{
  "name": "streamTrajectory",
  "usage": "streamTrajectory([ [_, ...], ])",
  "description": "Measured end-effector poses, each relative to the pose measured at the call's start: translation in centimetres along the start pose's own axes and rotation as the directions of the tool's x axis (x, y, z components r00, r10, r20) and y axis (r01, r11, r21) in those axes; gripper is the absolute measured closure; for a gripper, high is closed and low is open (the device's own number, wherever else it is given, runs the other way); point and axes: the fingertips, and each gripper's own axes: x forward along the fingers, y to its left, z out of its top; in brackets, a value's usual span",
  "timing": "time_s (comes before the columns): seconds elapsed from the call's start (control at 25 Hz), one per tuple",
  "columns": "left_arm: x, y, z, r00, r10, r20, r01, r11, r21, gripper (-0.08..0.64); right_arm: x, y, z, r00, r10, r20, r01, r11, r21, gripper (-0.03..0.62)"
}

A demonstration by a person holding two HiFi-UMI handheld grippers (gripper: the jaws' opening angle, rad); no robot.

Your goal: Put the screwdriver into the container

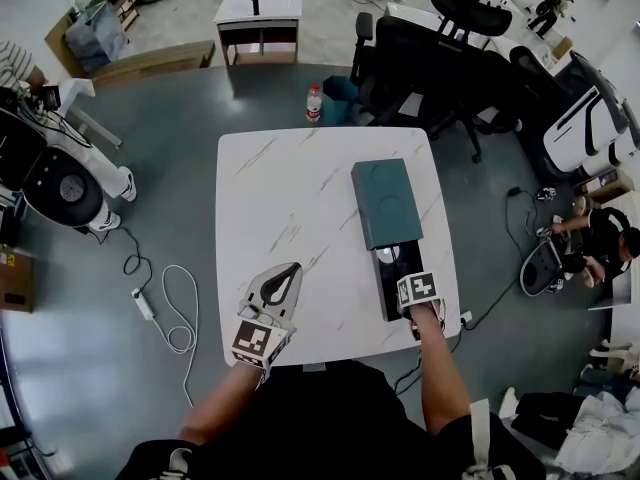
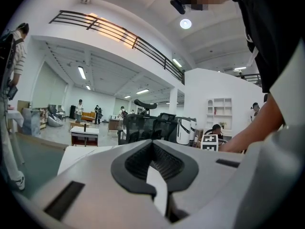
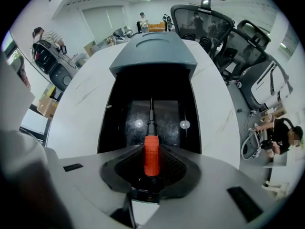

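Screwdriver [image 3: 151, 152] gripped in right fingers [image 3: 127, 164] over container [image 3: 106, 123], counter [image 1: 280, 198] right edge; skewed release could bounce it out. Left fingers [image 2: 138, 162] closed, empty.

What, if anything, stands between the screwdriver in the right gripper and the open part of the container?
Nothing visible does. The screwdriver, clamped in the right gripper, points straight into the open black part of the container; the teal lid covers only its far end.

Open-plan office: black swivel chairs [image 1: 420, 53] are parked beyond the white table [image 1: 290, 188] (a power strip [image 1: 143, 304] is left of it).
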Motion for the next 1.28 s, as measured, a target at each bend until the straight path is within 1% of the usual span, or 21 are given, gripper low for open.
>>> streamTrajectory([
  [0.2, 0.0, -0.3, -0.1, 1.000, -0.016, 0.003, 0.016, 1.000, 0.007, 0.555, -0.4, 0.2, 0.5, 0.999, -0.013, 0.043, 0.013, 1.000, 0.006, 0.475],
  [0.28, 0.1, -0.5, 0.1, 1.000, -0.023, 0.009, 0.023, 1.000, 0.009, 0.555, -1.2, 0.5, 1.0, 0.998, -0.010, 0.068, 0.010, 1.000, 0.005, 0.462],
  [0.4, 0.1, -1.0, 0.4, 1.000, -0.030, 0.008, 0.030, 0.999, 0.016, 0.555, -3.0, 0.5, 1.6, 0.992, 0.028, 0.124, -0.032, 0.999, 0.031, 0.443],
  [0.48, 0.1, -1.3, 0.2, 0.999, -0.032, -0.004, 0.032, 0.999, 0.004, 0.555, -4.9, 0.5, 2.2, 0.982, 0.057, 0.180, -0.065, 0.997, 0.036, 0.426],
  [0.6, 0.4, -1.7, 0.0, 0.999, -0.041, -0.003, 0.041, 0.999, 0.009, 0.555, -8.2, 1.3, 3.6, 0.953, 0.092, 0.288, -0.096, 0.995, 0.002, 0.411],
  [0.64, 0.5, -2.0, 0.1, 0.999, -0.046, -0.002, 0.046, 0.999, 0.010, 0.555, -9.5, 1.6, 4.1, 0.938, 0.097, 0.333, -0.098, 0.995, -0.013, 0.411],
  [0.72, 0.8, -2.8, 0.3, 0.998, -0.058, 0.000, 0.058, 0.998, 0.009, 0.555, -12.2, 2.2, 5.3, 0.898, 0.097, 0.430, -0.088, 0.995, -0.041, 0.415],
  [0.76, 0.9, -3.2, 0.3, 0.998, -0.062, -0.001, 0.062, 0.998, 0.007, 0.555, -13.5, 2.6, 5.9, 0.872, 0.093, 0.481, -0.076, 0.996, -0.054, 0.430],
  [0.8, 1.1, -3.5, 0.5, 0.998, -0.065, -0.002, 0.065, 0.998, 0.009, 0.555, -14.8, 2.9, 6.5, 0.839, 0.088, 0.536, -0.062, 0.996, -0.065, 0.460],
  [0.84, 1.2, -3.8, 0.7, 0.998, -0.069, -0.001, 0.069, 0.998, 0.014, 0.555, -16.3, 3.2, 7.2, 0.799, 0.083, 0.596, -0.047, 0.996, -0.076, 0.489],
  [0.88, 1.3, -4.2, 1.2, 0.997, -0.074, 0.003, 0.074, 0.997, 0.020, 0.555, -17.9, 3.4, 7.8, 0.750, 0.080, 0.656, -0.033, 0.996, -0.083, 0.515],
  [0.92, 1.4, -4.6, 1.7, 0.997, -0.080, 0.009, 0.080, 0.997, 0.024, 0.555, -19.7, 3.6, 8.4, 0.695, 0.078, 0.715, -0.021, 0.996, -0.088, 0.548],
  [1.04, 1.6, -5.5, 2.9, 0.996, -0.089, 0.028, 0.088, 0.996, 0.027, 0.555, -24.7, 4.0, 9.5, 0.514, 0.081, 0.854, -0.001, 0.996, -0.094, 0.568],
  [1.12, 1.6, -5.8, 3.4, 0.995, -0.090, 0.036, 0.089, 0.996, 0.028, 0.555, -27.7, 4.4, 9.9, 0.397, 0.085, 0.914, 0.013, 0.995, -0.098, 0.568],
  [1.16, 1.6, -5.9, 3.8, 0.995, -0.091, 0.045, 0.090, 0.996, 0.029, 0.555, -29.0, 4.6, 10.0, 0.346, 0.087, 0.934, 0.023, 0.995, -0.101, 0.568],
  [1.2, 1.6, -6.0, 4.3, 0.995, -0.090, 0.054, 0.088, 0.996, 0.029, 0.555, -30.2, 4.8, 10.1, 0.303, 0.088, 0.949, 0.039, 0.994, -0.105, 0.568],
  [1.24, 1.6, -6.1, 4.6, 0.994, -0.087, 0.058, 0.086, 0.996, 0.030, 0.555, -31.2, 5.1, 10.0, 0.267, 0.090, 0.959, 0.059, 0.992, -0.110, 0.568],
  [1.28, 1.6, -6.1, 5.0, 0.994, -0.085, 0.063, 0.083, 0.996, 0.034, 0.555, -32.1, 5.3, 10.0, 0.238, 0.092, 0.967, 0.080, 0.990, -0.114, 0.568],
])
